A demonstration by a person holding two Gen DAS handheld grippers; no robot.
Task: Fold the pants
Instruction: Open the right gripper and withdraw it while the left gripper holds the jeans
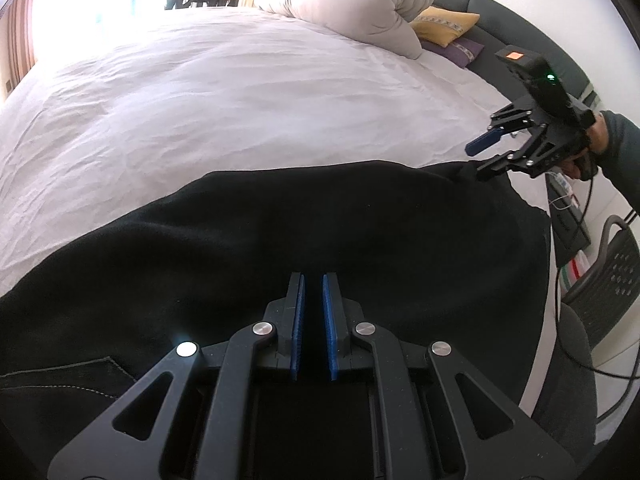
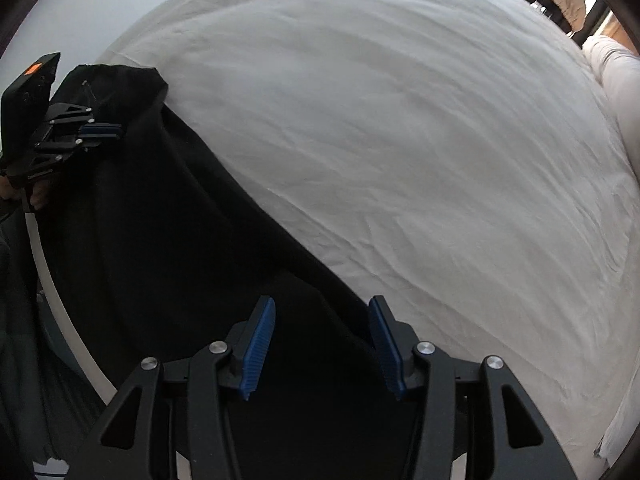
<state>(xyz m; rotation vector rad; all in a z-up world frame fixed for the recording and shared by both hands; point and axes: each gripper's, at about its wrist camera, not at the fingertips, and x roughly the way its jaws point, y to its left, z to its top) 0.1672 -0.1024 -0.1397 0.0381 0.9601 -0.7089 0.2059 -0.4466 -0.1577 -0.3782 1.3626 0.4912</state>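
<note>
Black pants (image 1: 280, 240) lie on the white bed (image 1: 240, 92); the left gripper (image 1: 313, 320) fingers stand nearly together.

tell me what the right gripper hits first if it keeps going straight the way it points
Most likely the black pants, already lying between the open right gripper pads; beyond them only the white bedsheet. Depth is hard to judge.

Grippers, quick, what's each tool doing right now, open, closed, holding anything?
Left tool: nearly closed, small gap between pads, over the black fabric pants; a grip cannot be told.
Right tool: open, holding nothing.
</note>
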